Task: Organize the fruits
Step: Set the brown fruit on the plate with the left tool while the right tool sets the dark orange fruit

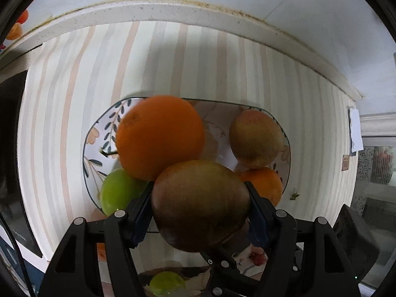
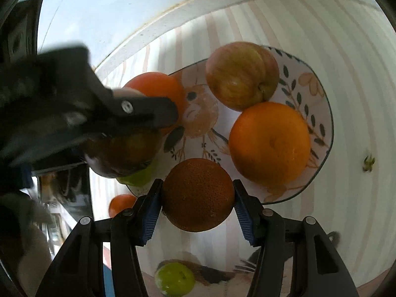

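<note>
My left gripper (image 1: 199,205) is shut on a red-green apple (image 1: 200,205) and holds it over the near rim of a patterned oval plate (image 1: 99,133). On the plate lie a large orange (image 1: 160,136), a second apple (image 1: 256,138), a smaller orange (image 1: 266,183) and a green fruit (image 1: 118,193). My right gripper (image 2: 196,198) is shut on a dark orange (image 2: 198,195) above the plate's near edge (image 2: 319,170). In the right wrist view the left gripper (image 2: 138,111) with its apple (image 2: 123,156) is at left, over the plate.
The plate stands on a striped cloth (image 1: 61,123) against a white wall ledge (image 1: 148,12). Another green fruit (image 2: 174,278) lies below on a picture mat. An orange (image 2: 121,204) lies off the plate at left. A small green stem scrap (image 2: 368,163) lies on the cloth.
</note>
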{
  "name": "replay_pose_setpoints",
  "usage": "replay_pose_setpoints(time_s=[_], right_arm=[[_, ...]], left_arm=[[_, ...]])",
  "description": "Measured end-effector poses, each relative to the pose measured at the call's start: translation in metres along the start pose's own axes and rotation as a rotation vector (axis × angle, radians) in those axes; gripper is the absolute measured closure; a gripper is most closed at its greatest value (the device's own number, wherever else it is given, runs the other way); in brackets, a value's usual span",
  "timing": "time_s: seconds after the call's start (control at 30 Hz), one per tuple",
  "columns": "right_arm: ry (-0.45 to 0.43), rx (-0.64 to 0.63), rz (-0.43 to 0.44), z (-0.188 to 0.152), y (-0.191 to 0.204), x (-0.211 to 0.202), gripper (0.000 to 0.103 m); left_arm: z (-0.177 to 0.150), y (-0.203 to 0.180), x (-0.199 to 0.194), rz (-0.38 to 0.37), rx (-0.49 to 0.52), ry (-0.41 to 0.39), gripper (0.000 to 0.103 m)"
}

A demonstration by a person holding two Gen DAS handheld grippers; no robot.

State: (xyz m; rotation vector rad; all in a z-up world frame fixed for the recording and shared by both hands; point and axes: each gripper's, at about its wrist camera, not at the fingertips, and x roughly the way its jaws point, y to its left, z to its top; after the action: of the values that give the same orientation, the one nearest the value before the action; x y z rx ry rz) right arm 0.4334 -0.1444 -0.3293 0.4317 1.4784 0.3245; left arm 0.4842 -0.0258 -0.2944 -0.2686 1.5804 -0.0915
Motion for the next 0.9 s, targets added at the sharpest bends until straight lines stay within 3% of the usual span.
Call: replay_pose_setpoints(time_s=[0.07, 0.2, 0.3, 0.7, 0.9], right_arm=[[0.000, 0.017, 0.019, 0.000, -0.006, -0.005, 0.031], [0.005, 0.046, 0.033, 0.003, -0.013, -0.011, 0.024], [0.014, 0.078, 0.033, 0.005, -0.020, -0.014, 0.012], [-0.001, 0.060, -0.059, 0.007, -0.019, -0.049, 0.011], [-0.030, 0.033, -0.102, 0.001, -0.016, -0.063, 0.010]], left_arm=[[0.000, -0.003, -0.001, 0.011, 0.019, -0.016, 0.035], [0.001, -0.002, -0.012, -0.028, 0.018, -0.054, 0.017], [-0.001, 0.002, -0.024, -0.028, 0.015, -0.077, 0.017], [-0.033, 0.033, -0.052, -0.006, -0.047, -0.134, 0.017], [-0.053, 0.042, -0.058, 0.043, -0.056, -0.167, 0.017]])
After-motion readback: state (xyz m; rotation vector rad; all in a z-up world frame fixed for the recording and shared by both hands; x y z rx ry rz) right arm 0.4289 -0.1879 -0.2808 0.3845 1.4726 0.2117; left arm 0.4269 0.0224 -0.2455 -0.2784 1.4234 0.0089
